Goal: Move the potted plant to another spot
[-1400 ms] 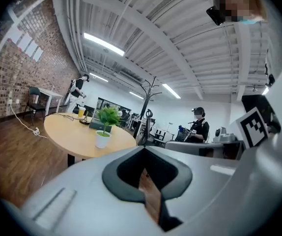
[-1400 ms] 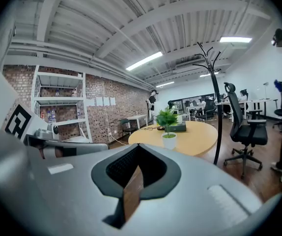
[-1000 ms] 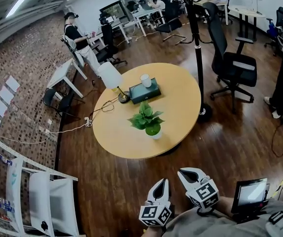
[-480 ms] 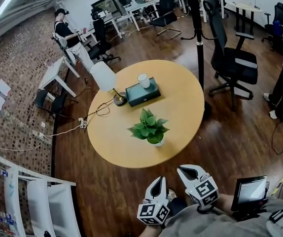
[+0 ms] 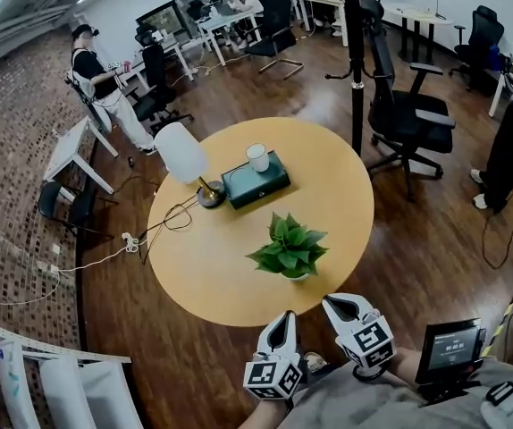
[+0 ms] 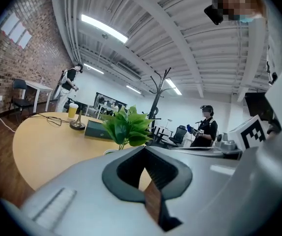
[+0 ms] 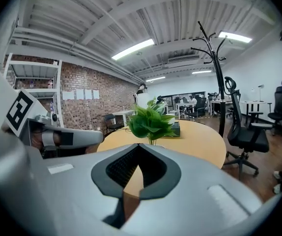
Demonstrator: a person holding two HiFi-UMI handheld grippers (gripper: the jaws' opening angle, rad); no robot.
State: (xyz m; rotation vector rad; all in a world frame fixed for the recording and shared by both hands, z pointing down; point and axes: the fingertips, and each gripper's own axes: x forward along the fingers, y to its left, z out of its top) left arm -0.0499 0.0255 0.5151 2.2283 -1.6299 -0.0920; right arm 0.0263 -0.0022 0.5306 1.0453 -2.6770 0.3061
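A small potted plant (image 5: 291,250) with green leaves in a white pot stands near the front edge of the round wooden table (image 5: 194,271). It also shows ahead in the left gripper view, potted plant (image 6: 126,127), and in the right gripper view, potted plant (image 7: 152,121). My left gripper (image 5: 284,321) and right gripper (image 5: 339,306) hover side by side just off the table's near edge, short of the plant. Both are shut with nothing between their jaws.
On the table stand a white-shaded lamp (image 5: 181,156), a dark green box (image 5: 255,180) with a white cup (image 5: 258,157) on it, and a cable (image 5: 172,219). A coat stand (image 5: 355,61) and black office chair (image 5: 406,114) flank the table's right. People stand at left and right.
Both grippers and the head view have moved toward the table. The plant and table edge now lie much closer to the grippers. Jaws stay shut.
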